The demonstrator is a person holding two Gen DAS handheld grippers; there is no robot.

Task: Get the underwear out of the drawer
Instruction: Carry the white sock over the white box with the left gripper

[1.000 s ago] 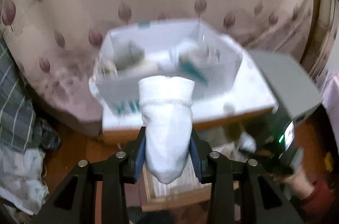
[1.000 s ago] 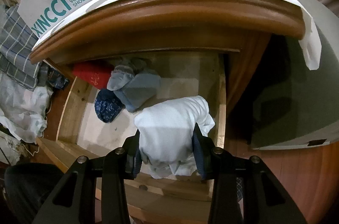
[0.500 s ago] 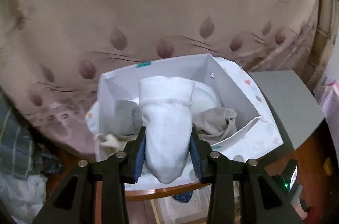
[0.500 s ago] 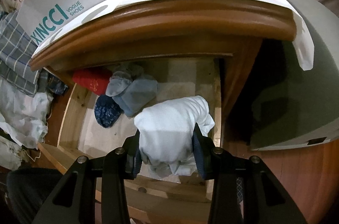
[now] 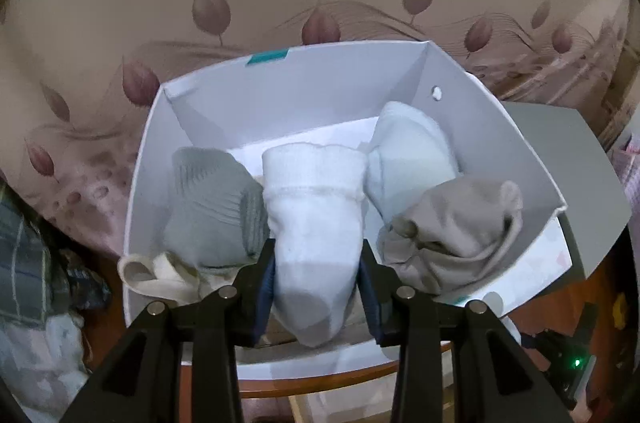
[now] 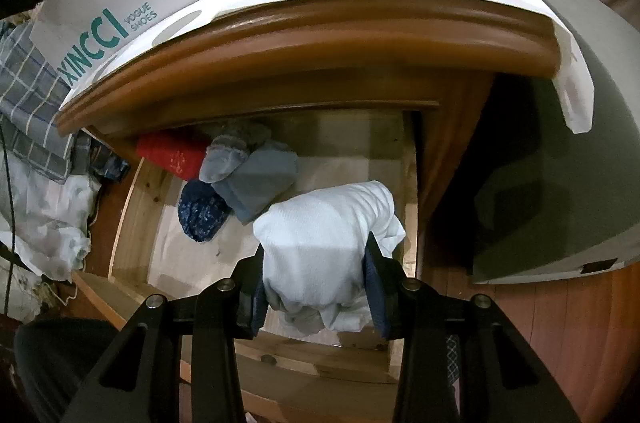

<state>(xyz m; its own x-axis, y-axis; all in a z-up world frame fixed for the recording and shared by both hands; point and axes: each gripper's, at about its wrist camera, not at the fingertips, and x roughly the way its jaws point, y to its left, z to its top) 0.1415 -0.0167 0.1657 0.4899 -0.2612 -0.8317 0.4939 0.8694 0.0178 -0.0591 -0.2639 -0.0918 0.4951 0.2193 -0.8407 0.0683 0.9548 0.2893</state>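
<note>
Left gripper (image 5: 316, 263) clamped on a white rolled cotton garment (image 5: 314, 219) above the white cardboard box (image 5: 532, 167). Right gripper (image 6: 316, 283) clamped on pale bundled underwear (image 6: 324, 247), apparently just above the wooden drawer (image 6: 136, 207). Risk: loose trailing folds snagging the drawer's near edge.

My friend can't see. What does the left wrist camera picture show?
The left gripper holds a rolled white garment over an open white box. Inside lie a grey bundle, a pale blue one and a beige one.
</note>
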